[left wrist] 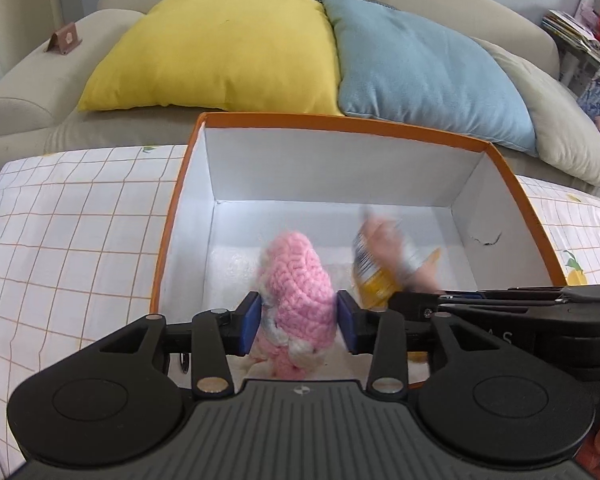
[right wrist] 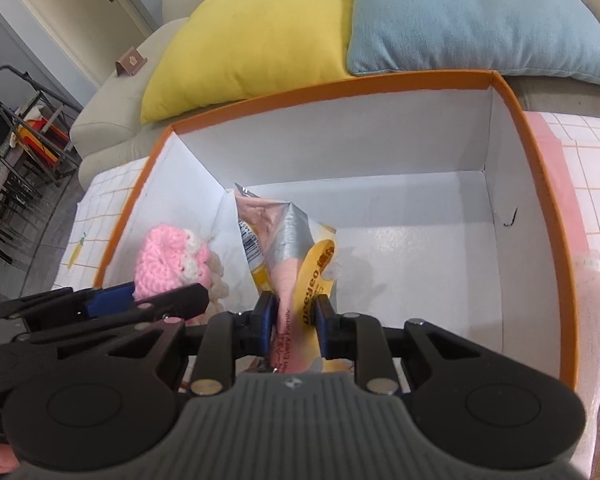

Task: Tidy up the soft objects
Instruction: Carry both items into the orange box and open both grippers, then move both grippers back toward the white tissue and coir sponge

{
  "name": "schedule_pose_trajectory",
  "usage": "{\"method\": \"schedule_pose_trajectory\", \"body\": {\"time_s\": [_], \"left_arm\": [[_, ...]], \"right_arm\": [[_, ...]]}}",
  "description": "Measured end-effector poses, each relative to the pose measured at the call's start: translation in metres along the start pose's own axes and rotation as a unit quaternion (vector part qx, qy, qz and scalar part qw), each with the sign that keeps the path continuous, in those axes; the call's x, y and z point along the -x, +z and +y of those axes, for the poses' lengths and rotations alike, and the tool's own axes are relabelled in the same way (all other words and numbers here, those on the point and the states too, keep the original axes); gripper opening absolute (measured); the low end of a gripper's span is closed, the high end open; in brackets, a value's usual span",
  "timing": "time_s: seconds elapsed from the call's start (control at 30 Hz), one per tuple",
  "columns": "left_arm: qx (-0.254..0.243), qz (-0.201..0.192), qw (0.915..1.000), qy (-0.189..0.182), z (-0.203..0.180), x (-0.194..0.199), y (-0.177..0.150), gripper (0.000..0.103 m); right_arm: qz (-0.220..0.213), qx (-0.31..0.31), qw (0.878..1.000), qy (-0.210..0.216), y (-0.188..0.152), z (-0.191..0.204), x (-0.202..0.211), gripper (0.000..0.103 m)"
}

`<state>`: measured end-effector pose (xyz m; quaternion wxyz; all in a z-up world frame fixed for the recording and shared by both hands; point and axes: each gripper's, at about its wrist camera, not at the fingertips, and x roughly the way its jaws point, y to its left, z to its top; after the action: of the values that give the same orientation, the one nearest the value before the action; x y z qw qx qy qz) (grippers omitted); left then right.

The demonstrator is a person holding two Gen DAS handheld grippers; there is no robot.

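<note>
The left gripper (left wrist: 298, 322) hangs over the near end of an open cardboard box (left wrist: 340, 122) with an orange rim and white inside walls. A pink and white crocheted yarn toy (left wrist: 298, 280) stands between its blue pads (left wrist: 251, 322). The jaws are about half open and the pads sit just beside the toy's sides with a sliver of gap on each, so the toy looks loose rather than squeezed. The toy's lower part reaches down toward the white box floor, near the box's left wall.

The right gripper (right wrist: 294, 326) sits just to the right of the left one, also over the near end of the box (right wrist: 516, 120). Its jaws are narrow and clamp a crumpled soft packet (right wrist: 288, 256) in pink, yellow and silver foil with printed lettering. The packet rises out of the pads and leans into the box, above the floor; in the left wrist view it appears blurred (left wrist: 384, 264).

The box rests on a white cloth (left wrist: 72, 216) with an orange grid and lemon prints. Behind it a yellow cushion (left wrist: 220, 48) and a light blue cushion (left wrist: 428, 68) lie against a beige sofa (left wrist: 40, 76).
</note>
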<state>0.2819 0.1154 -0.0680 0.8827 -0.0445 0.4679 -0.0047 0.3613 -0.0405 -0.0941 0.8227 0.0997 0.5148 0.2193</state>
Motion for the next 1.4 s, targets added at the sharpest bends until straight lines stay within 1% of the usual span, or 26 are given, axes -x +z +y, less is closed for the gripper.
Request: {"method": "schedule_pose_trajectory", "body": {"time_s": [0.1,0.13,0.2,0.27,0.33,0.43,0.53,0.6,0.7,0.8,0.87,0.97,1.07,1.17,1.27,1.4], "left_arm": [[0.005,-0.008,0.9999,0.013,0.001,0.004,0.001,0.066],[0.008,-0.013,0.9998,0.015,0.002,0.007,0.001,0.073],[0.013,-0.024,0.9995,0.013,0.002,0.014,0.002,0.079],[0.015,-0.036,0.9992,0.009,0.001,0.021,0.002,0.088],[0.01,-0.049,0.9987,0.011,-0.002,0.029,0.002,0.088],[0.003,-0.076,0.997,0.012,-0.008,0.042,0.001,0.088],[0.011,-0.1,0.9949,0.003,-0.014,0.061,-0.002,0.088],[0.015,-0.116,0.9931,-0.012,-0.018,0.076,-0.008,0.088],[0.017,-0.139,0.9894,-0.039,-0.027,0.102,-0.019,0.088],[0.017,-0.154,0.9856,-0.068,-0.037,0.126,-0.037,0.088],[0.018,-0.161,0.9831,-0.084,-0.044,0.14,-0.052,0.086],[0.017,-0.169,0.9804,-0.1,-0.053,0.157,-0.076,0.085],[0.012,-0.169,0.9796,-0.108,-0.062,0.169,-0.1,0.085],[0.007,-0.161,0.9803,-0.114,-0.07,0.174,-0.127,0.085],[0.004,-0.135,0.9831,-0.124,-0.076,0.172,-0.151,0.085],[0.015,-0.088,0.9865,-0.137,-0.081,0.164,-0.179,0.085]], "right_arm": [[-0.004,0.001,1.0,-0.007,0.001,0.001,0.002,0.021],[-0.006,0.004,1.0,-0.01,0.002,0.002,0.001,0.023],[-0.012,0.009,1.0,-0.016,0.0,0.001,0.008,0.027],[-0.021,0.014,0.999,-0.024,-0.001,0.002,0.016,0.033],[-0.032,0.02,0.999,-0.03,-0.003,0.002,0.026,0.037],[-0.053,0.037,0.997,-0.038,-0.006,0.004,0.043,0.04],[-0.082,0.053,0.994,-0.051,-0.014,0.006,0.066,0.047],[-0.101,0.06,0.992,-0.054,-0.02,0.006,0.083,0.048],[-0.124,0.063,0.989,-0.054,-0.035,0.003,0.109,0.053],[-0.148,0.066,0.985,-0.055,-0.057,-0.002,0.138,0.054],[-0.165,0.066,0.982,-0.056,-0.075,-0.007,0.159,0.058],[-0.187,0.066,0.978,-0.06,-0.105,-0.013,0.187,0.059],[-0.201,0.071,0.974,-0.072,-0.138,-0.022,0.212,0.06],[-0.208,0.074,0.971,-0.093,-0.172,-0.032,0.23,0.063],[-0.204,0.072,0.97,-0.112,-0.204,-0.042,0.242,0.064],[-0.196,0.07,0.968,-0.14,-0.241,-0.052,0.245,0.064]]}}
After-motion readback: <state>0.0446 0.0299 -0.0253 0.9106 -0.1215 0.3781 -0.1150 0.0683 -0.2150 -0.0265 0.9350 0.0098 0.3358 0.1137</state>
